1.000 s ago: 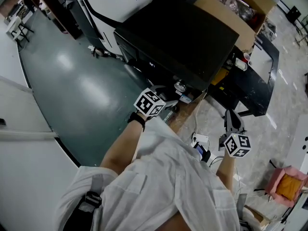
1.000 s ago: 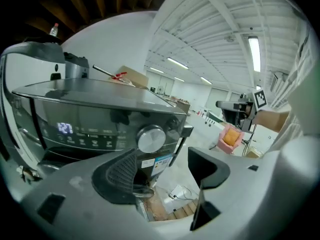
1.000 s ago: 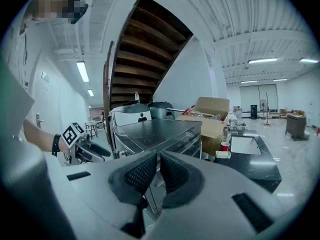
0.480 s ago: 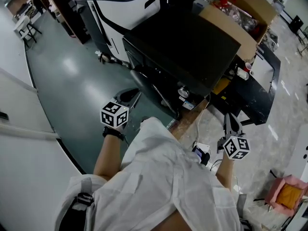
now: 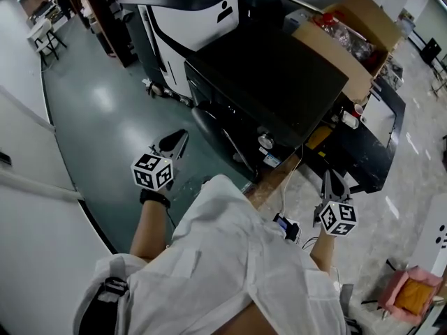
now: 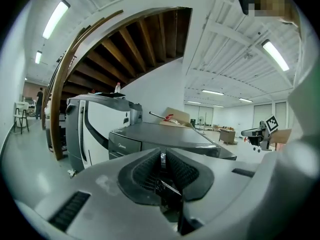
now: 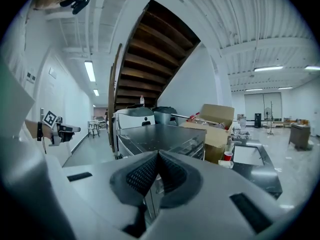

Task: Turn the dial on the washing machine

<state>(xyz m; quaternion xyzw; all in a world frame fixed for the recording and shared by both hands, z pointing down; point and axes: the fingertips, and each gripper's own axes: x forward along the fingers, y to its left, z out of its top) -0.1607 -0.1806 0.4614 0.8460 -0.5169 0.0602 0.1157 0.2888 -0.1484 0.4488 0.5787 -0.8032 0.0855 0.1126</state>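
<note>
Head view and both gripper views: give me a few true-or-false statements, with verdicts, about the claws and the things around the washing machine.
1. The left claw grips the dial. False: it hangs over the green floor, clear of the washing machine. Its jaws have just closed on nothing.
2. The right claw is shut and empty. True.
3. An open cardboard box stands beside the washing machine. True.
4. A red cup sits on the washing machine's lid. False: the red cup stands on the black unit next to it, near the box.
</note>
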